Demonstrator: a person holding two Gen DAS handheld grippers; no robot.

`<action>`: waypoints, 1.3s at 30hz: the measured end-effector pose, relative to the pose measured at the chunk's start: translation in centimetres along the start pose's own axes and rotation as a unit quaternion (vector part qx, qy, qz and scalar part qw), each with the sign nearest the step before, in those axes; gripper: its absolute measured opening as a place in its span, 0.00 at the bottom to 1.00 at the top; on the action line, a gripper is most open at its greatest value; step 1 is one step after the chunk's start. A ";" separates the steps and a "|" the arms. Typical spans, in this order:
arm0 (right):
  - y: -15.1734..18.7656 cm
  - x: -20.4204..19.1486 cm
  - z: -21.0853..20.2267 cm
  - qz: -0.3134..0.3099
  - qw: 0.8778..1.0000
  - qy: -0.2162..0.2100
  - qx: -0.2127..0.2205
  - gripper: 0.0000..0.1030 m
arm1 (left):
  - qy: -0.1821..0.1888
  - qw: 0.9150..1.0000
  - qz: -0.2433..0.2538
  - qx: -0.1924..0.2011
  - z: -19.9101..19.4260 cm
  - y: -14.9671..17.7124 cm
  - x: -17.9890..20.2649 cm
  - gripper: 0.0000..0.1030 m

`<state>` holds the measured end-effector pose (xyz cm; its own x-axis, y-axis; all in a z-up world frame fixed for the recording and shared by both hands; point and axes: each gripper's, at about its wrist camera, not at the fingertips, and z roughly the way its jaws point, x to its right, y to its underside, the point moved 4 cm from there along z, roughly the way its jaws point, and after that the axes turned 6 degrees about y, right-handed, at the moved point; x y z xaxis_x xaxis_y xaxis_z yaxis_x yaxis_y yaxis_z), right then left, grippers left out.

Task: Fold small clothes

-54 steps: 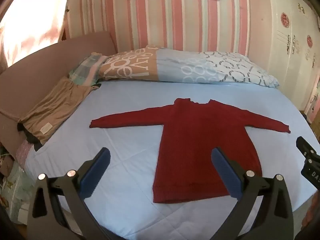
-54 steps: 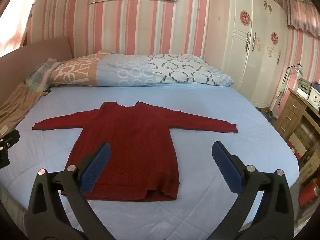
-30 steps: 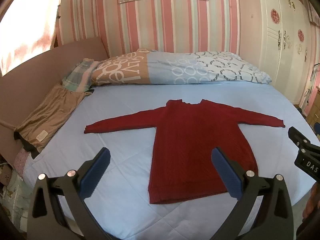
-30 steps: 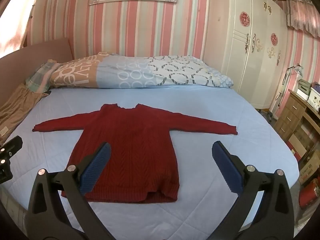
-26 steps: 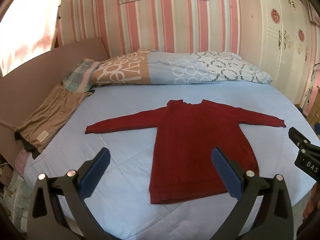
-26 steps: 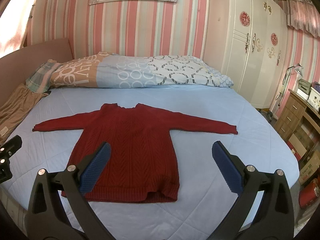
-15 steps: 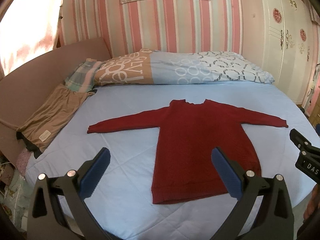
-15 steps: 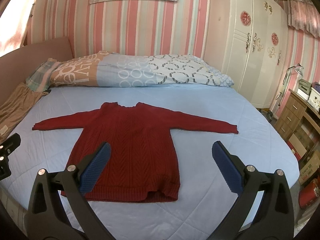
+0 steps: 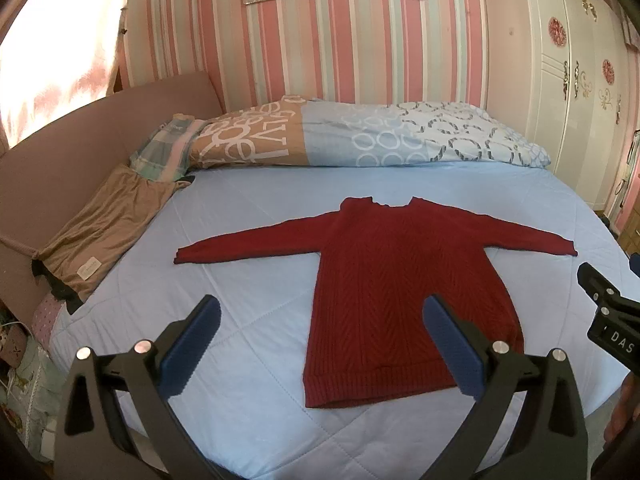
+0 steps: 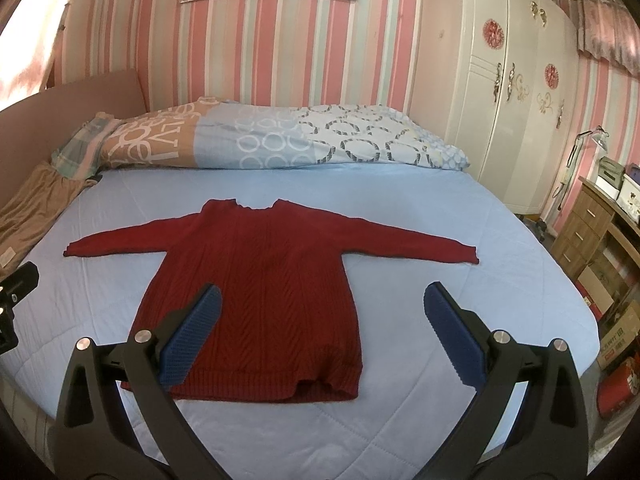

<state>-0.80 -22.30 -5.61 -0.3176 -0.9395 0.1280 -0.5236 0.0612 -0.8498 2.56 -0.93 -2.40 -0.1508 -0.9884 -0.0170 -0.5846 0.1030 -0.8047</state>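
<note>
A dark red knit sweater lies flat on the light blue bed cover, both sleeves spread out sideways and the hem toward me. My left gripper hovers open above the near edge of the bed, over the sweater's lower left corner, with nothing between its blue pads. My right gripper is open too, held above the hem on the sweater's right side, touching nothing. Part of the right gripper's body shows at the right edge of the left wrist view.
A long patterned pillow lies along the headboard. Tan folded clothes and a plaid cloth sit at the bed's left side. A white wardrobe and a wooden drawer unit stand to the right.
Both views have shifted only slightly. The left gripper has drifted a little, so the sweater sits somewhat further right and lower in its view. The sweater has not moved.
</note>
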 end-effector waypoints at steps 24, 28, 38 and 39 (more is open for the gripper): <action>1.3 -0.8 1.7 -0.009 1.000 -0.001 -0.011 0.97 | -0.001 1.000 -0.002 -0.003 0.5 0.5 -0.2 0.98; 0.7 -0.9 1.9 -0.011 1.000 -0.002 -0.013 0.97 | -0.004 1.000 0.000 -0.005 1.2 1.0 -0.5 0.98; 0.0 -1.4 4.3 -0.018 0.999 -0.003 -0.027 0.97 | -0.012 1.000 0.006 -0.021 4.0 0.5 -0.5 0.99; -0.1 -1.5 4.9 -0.019 0.999 -0.003 -0.030 0.97 | -0.011 1.000 0.005 -0.024 4.4 0.3 -0.3 0.99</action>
<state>3.58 -22.58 -8.16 -0.2920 -0.9435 0.1568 -0.5812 0.0449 -0.8125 5.93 -1.09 -5.25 -0.1399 -0.9895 -0.0374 -0.6205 0.1171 -0.7754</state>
